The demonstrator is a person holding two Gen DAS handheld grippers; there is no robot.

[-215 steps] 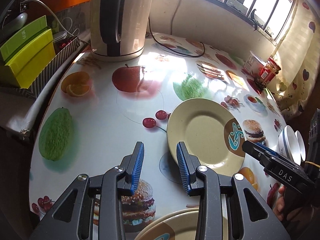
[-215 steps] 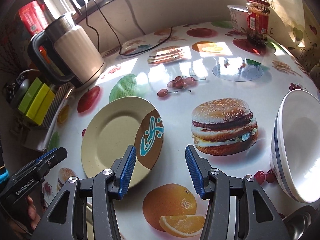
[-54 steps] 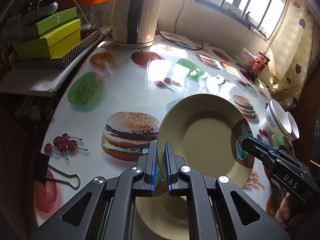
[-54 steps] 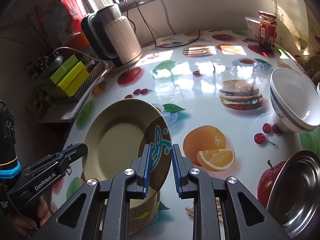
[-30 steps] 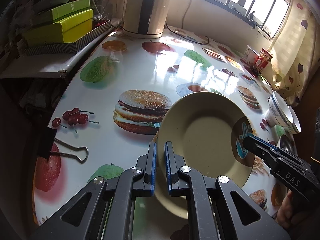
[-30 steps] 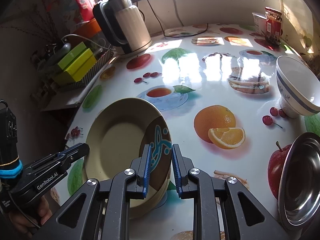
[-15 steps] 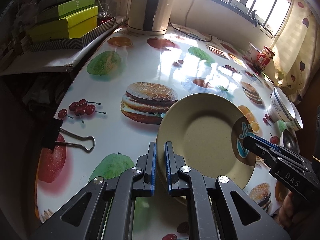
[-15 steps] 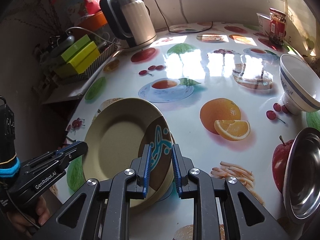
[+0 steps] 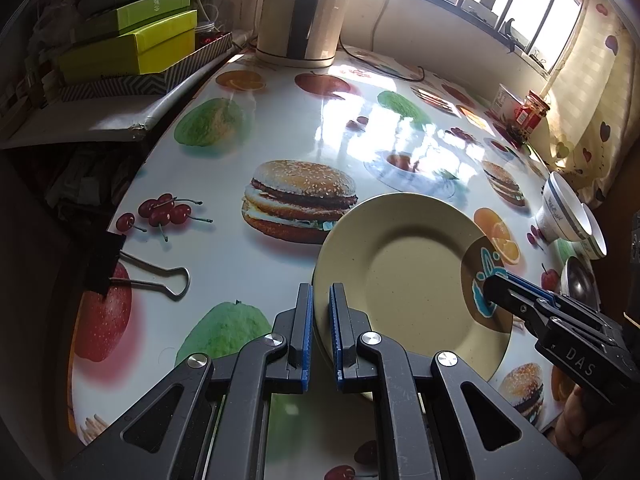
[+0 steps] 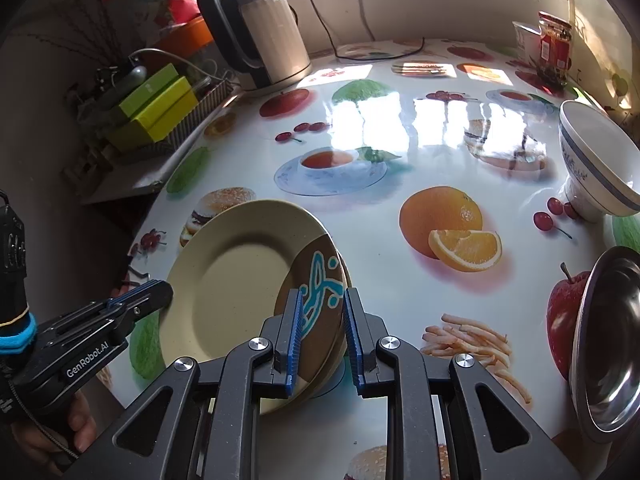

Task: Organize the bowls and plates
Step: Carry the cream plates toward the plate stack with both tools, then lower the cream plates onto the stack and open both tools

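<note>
A beige plate [image 9: 404, 276] with a brown and teal patch lies on top of another beige plate whose edge shows beneath it [image 10: 344, 344]. My left gripper [image 9: 319, 332] is shut on the top plate's left rim. My right gripper [image 10: 320, 332] straddles the patterned rim [image 10: 316, 292] with its jaws slightly apart from it. It shows in the left wrist view [image 9: 516, 292], and the left gripper shows in the right wrist view [image 10: 136, 300]. White bowls with blue bands [image 10: 596, 164] and a steel bowl [image 10: 608, 340] stand at the right.
The table [image 9: 280, 128] has a glossy fruit-and-burger print. A kettle [image 10: 260, 36] with its cord stands at the back. Green boxes [image 9: 132, 44] sit on a side shelf at the left. A black binder clip [image 9: 128, 268] lies near the left edge. Jars [image 10: 554, 46] stand at the far right.
Both grippers carried the plate toward the near table edge and set it down on the second plate. The right jaws have opened a little off the rim; the left stays clamped.
</note>
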